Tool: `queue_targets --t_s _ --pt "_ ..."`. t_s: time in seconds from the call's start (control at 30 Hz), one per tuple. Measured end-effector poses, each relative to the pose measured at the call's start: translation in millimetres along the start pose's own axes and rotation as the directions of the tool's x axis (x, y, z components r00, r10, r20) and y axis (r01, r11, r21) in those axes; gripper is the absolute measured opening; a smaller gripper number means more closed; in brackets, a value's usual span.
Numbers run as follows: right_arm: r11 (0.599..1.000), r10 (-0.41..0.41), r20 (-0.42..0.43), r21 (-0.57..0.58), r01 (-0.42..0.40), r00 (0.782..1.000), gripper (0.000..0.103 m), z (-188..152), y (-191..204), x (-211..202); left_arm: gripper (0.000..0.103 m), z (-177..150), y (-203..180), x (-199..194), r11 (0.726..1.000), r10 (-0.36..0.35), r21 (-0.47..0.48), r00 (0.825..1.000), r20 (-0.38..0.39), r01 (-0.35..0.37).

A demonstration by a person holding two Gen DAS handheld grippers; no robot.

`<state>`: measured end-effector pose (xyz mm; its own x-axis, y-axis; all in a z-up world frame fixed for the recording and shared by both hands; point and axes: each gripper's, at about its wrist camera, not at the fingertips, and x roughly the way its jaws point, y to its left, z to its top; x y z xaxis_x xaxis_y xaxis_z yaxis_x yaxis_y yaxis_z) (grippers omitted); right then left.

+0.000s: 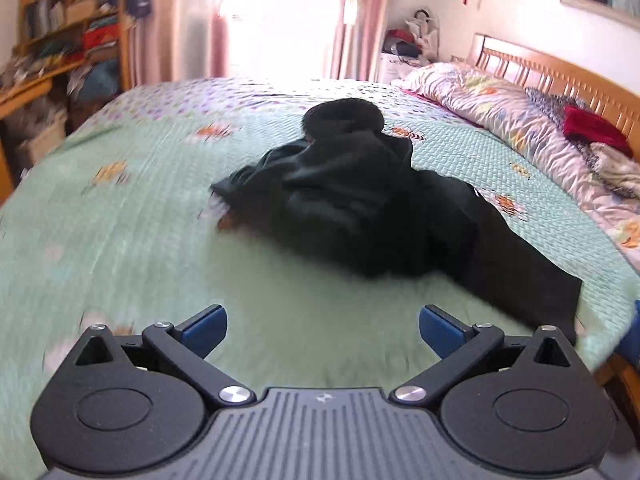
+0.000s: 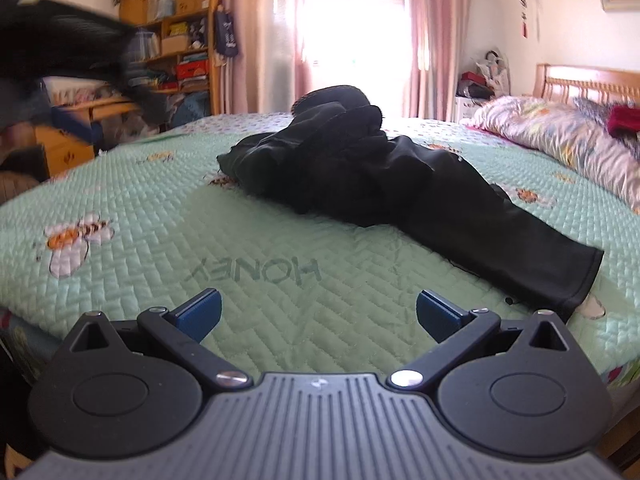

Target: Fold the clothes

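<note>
Bed (image 2: pixel 140 216), green quilted cover. Black garment (image 2: pixel 360 176) heaped mid-bed, one leg trailing toward near right edge. Left hand-held gripper (image 1: pixel 323 330) and right hand-held gripper (image 2: pixel 319 314) level above near edge, jaws apart, empty.

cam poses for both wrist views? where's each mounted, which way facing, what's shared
Left wrist: on the left gripper, low over the bed, facing the window; open jaws show.
Right wrist: on the right gripper, at the bed's near edge, same heading; open jaws show.
Shared: crumpled black garment, headboard, window.
</note>
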<state>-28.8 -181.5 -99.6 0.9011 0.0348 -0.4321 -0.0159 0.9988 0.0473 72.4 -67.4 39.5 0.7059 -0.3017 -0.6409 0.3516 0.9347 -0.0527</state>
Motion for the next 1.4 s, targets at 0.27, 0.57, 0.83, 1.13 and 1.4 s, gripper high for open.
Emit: queue_targets --t_s 0.27,0.57,0.83,1.13,1.4 --pt "0.989 0.052 -0.057 0.145 -0.044 0.997 0.103 -1.1 -26.8 13.9 0.089 31.0 -45.0 124.8 0.986 0.032 0.166 0.995 -0.095 -0.016" --pt "0.951 0.093 -0.079 0.301 -0.065 0.993 0.103 -1.8 -61.0 23.1 0.088 25.0 -73.9 189.5 0.957 0.051 0.288 0.998 -0.03 -0.041" --pt "0.94 0.12 -0.079 0.33 -0.088 0.99 0.103 -0.7 -66.4 27.2 0.062 18.9 -74.2 190.8 0.964 -0.024 0.265 1.0 -0.003 0.024" --pt "0.941 0.12 -0.077 0.328 -0.089 0.99 0.103 -1.4 -64.3 25.1 0.072 10.1 -85.2 199.4 0.938 0.045 0.346 0.999 -0.025 -0.033" --pt "0.933 0.129 -0.072 0.347 -0.097 0.989 0.103 -1.4 -68.0 23.7 0.056 16.1 -82.7 185.7 0.946 0.039 0.323 0.999 0.014 -0.042"
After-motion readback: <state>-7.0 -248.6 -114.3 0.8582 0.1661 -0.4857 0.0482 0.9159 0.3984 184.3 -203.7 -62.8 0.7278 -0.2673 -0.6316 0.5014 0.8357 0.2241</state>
